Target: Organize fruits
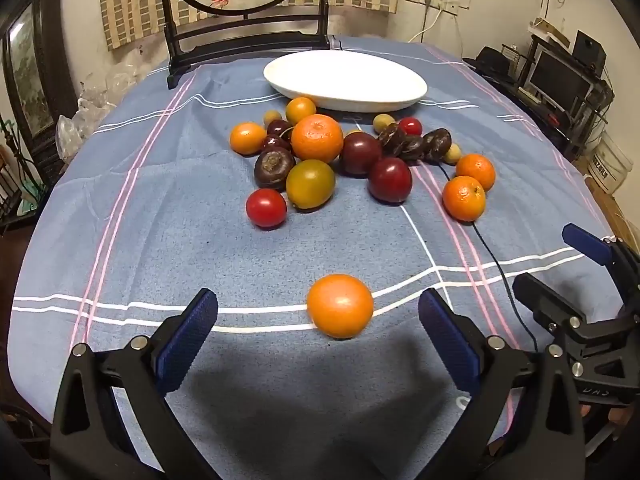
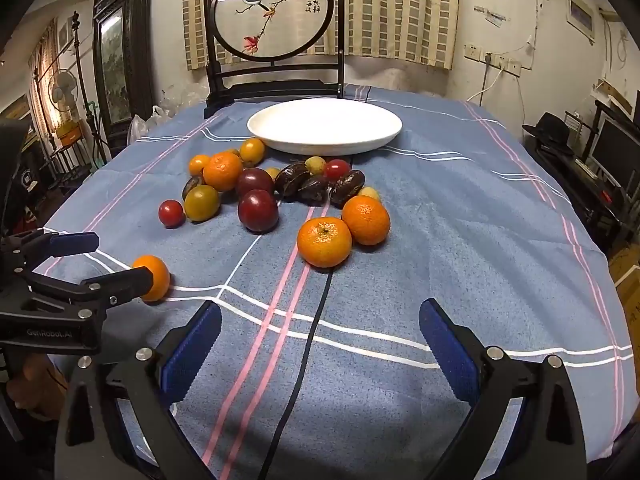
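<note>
A pile of fruit (image 1: 320,156) lies on the blue striped cloth: oranges, red tomatoes, dark plums, brown chestnut-like pieces and small yellow fruits. Behind it stands an empty white plate (image 1: 344,80) (image 2: 324,126). One lone orange (image 1: 340,306) (image 2: 154,278) sits apart, just ahead of my left gripper (image 1: 318,316), which is open with nothing between its pads. My right gripper (image 2: 320,332) is open too, above bare cloth. Two oranges (image 2: 324,242) (image 2: 366,220) lie ahead of it. The left gripper (image 2: 96,260) also shows at the left edge of the right wrist view.
A thin black cable (image 2: 316,320) runs down the cloth from under the fruit toward the near edge. A dark wooden stand with a round painted screen (image 2: 274,12) rises behind the plate. Shelves and monitors (image 2: 612,152) stand right of the table.
</note>
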Demonstrator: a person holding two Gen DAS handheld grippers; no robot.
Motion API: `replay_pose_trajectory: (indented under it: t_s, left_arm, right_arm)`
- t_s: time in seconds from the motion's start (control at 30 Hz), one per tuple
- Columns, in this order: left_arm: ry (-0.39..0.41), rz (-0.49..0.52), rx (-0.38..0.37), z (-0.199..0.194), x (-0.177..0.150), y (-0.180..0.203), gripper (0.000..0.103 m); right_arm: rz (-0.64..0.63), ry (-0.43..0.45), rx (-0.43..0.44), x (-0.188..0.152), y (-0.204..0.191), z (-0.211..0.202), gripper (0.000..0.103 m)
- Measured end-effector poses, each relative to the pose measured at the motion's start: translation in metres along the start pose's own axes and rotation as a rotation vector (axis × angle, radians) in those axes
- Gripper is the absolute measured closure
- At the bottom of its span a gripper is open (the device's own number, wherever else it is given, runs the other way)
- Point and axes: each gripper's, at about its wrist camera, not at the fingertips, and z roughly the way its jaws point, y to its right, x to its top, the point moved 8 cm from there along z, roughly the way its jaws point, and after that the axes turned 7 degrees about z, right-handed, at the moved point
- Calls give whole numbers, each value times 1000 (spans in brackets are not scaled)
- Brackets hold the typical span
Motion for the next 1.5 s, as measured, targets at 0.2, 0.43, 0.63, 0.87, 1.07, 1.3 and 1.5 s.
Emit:
replay_pose_trajectory:
  t_s: [0.2,0.43,0.63,0.87,1.07,1.3,1.5]
  left_arm:
    - [4,6,6,-1,1,2,5]
    - [8,5,8,0,3,3,5]
    - [6,0,12,1,3,2,5]
    - [8,-1,11,1,3,1,5]
    - [7,0,11,1,3,1,5]
    - [8,1,11,1,3,1,5]
    - [10,4,13,1,2,2,5]
  right_arm:
    - [-3,-4,2,0,0,-1,4]
    - [-3,-3,6,1,0,-1,4]
    - [-6,-5,10,1,-2,-1,4]
    - [-7,-5,10,1,-2,-1,4]
    - [-7,-6,10,1,-2,-1,4]
    - [-7,-5,10,0,-2,-1,4]
    - [-4,-5,10,0,-2,0,4]
